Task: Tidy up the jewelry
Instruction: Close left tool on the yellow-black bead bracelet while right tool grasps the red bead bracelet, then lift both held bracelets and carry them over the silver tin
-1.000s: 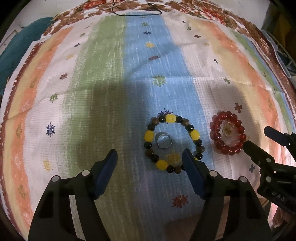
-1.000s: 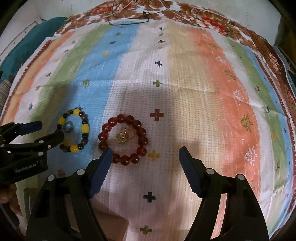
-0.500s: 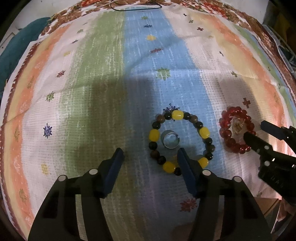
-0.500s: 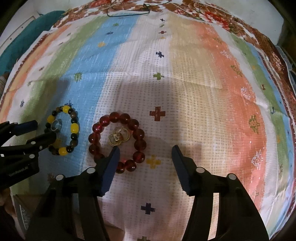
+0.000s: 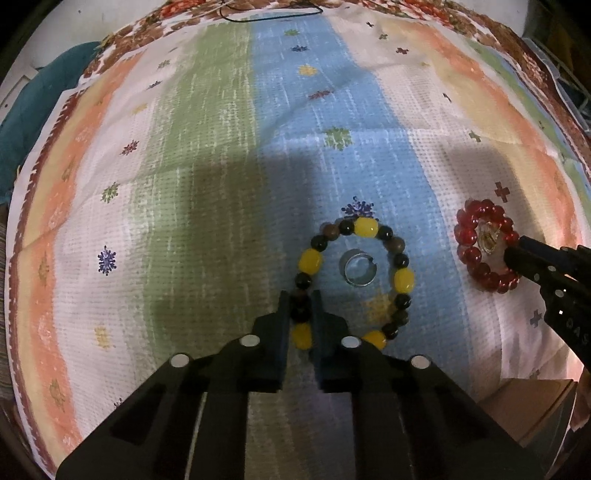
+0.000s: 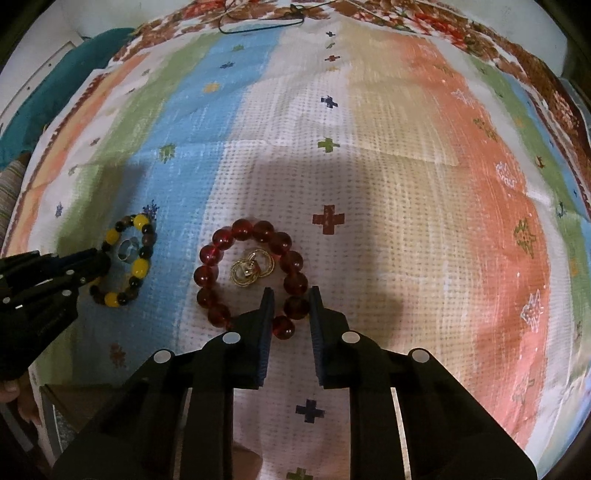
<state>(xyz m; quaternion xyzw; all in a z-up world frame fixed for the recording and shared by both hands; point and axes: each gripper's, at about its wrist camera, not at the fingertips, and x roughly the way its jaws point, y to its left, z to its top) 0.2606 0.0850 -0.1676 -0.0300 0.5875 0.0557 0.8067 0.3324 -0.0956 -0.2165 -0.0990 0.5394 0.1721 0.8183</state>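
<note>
A bracelet of yellow and dark beads (image 5: 365, 227) lies on the blue stripe of the cloth, ringed around a silver ring (image 5: 358, 271). My left gripper (image 5: 300, 306) is closing its jaws on this bracelet's near-left side, a dark bead pinched between the pads. To its right a red bead bracelet (image 6: 242, 229) encircles small gold rings (image 6: 253, 271). My right gripper (image 6: 291, 299) is closing on that bracelet's near-right side, with a red bead between its pads. Each gripper also shows in the other's view, the right gripper (image 5: 517, 254) and the left gripper (image 6: 99, 264).
The striped woven cloth (image 6: 406, 184) covers the whole surface. A black cord loop (image 5: 273, 13) lies at its far edge. Teal fabric (image 5: 33, 110) sits off the far-left corner. A cardboard box corner (image 5: 535, 406) shows below the cloth's near edge.
Both grippers went from wide open to closed. The left moved onto the yellow and dark bracelet's edge, the right onto the red bracelet's edge. The jewelry has stayed in place.
</note>
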